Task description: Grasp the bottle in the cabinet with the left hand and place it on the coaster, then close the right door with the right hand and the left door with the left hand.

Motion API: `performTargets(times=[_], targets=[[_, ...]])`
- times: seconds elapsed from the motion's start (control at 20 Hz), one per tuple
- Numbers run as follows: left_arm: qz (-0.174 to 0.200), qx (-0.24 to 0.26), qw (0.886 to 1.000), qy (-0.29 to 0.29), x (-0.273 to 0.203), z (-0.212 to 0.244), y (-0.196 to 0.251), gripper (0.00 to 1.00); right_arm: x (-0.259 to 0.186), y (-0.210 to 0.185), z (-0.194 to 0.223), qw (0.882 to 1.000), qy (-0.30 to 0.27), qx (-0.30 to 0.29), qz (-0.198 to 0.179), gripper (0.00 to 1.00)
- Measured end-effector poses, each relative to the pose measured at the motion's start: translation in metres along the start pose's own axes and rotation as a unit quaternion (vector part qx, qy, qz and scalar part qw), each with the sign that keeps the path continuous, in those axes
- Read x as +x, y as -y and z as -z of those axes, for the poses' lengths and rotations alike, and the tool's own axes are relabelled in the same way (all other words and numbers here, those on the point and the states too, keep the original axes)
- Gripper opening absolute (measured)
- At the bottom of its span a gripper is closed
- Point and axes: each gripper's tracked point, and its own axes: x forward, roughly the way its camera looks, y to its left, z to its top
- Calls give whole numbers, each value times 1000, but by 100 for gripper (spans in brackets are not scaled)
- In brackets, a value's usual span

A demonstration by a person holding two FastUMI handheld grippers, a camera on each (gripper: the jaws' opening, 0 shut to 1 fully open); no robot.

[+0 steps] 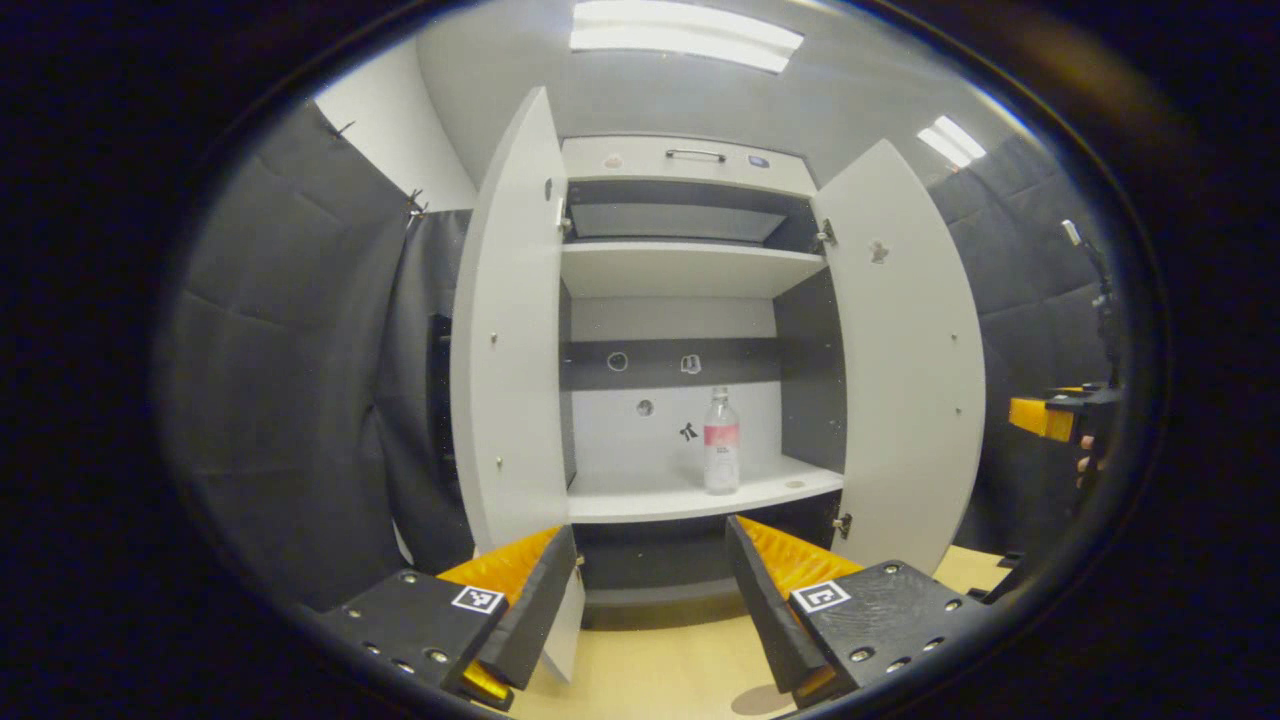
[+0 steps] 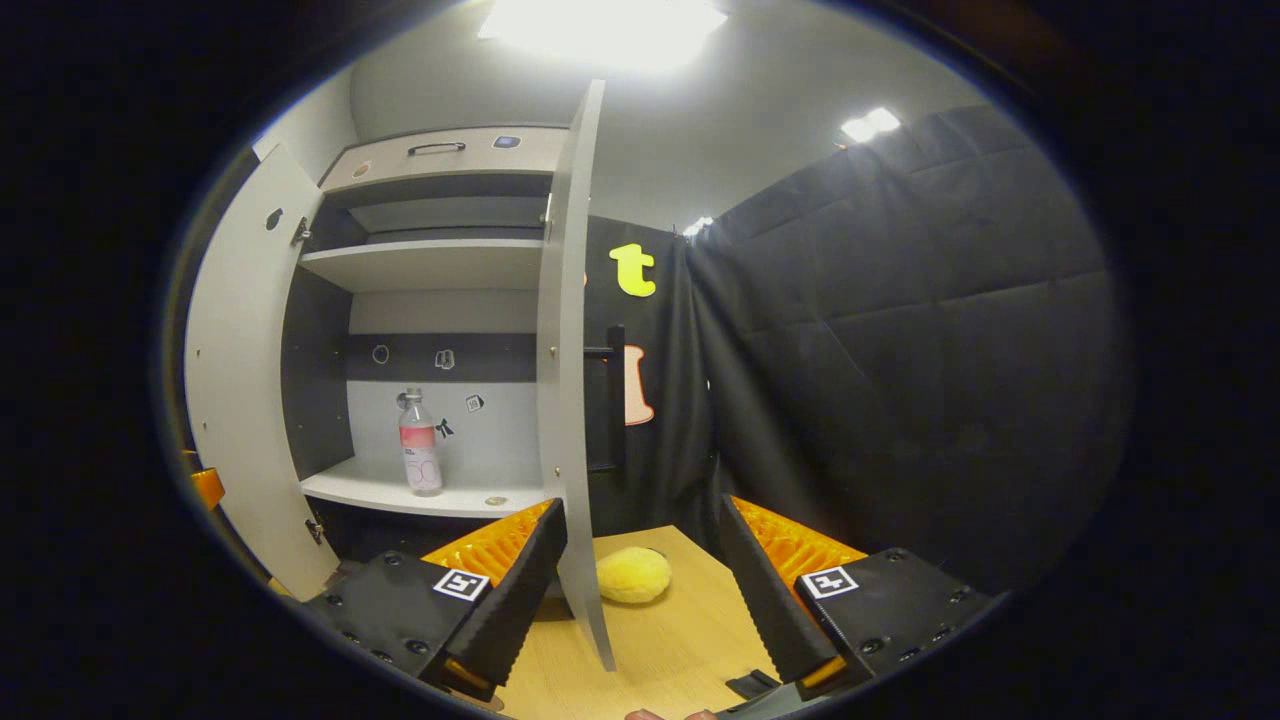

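We are at the reach for the bottle (image 1: 721, 441), which stands upright on the cabinet's lower shelf (image 1: 640, 497), right of centre and apart from the walls, with both doors swung wide. Our left tongs (image 1: 650, 575) are spread wide and hold nothing, aimed at the shelf front from well back over the bench (image 1: 660, 665). Our right tongs (image 2: 640, 570) are likewise wide open and empty, beside the edge of the right door (image 2: 565, 330), near a yellow puff (image 2: 632, 575) on the bench. We should steer the left tongs slightly right, level with the pink label, and bracket the bottle's body below the neck before closing; gripping too high could tip it. A brown disc, probably the coaster (image 1: 760, 700), peeks at the bench's near edge.
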Motion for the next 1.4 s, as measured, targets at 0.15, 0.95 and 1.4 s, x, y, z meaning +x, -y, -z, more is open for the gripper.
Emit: performTargets(times=[0.15,0.95,1.4], targets=[[25,-3,1000,-2,11,2,14,94,0,13,-1,1000,-5,-5,18,97],[73,-26,997,-2,191,-20,62,88,83,98,-9,992,9,27,124,97],[74,-40,996,-13,299,-22,72,88,130,131,-3,986,21,33,160,94]])
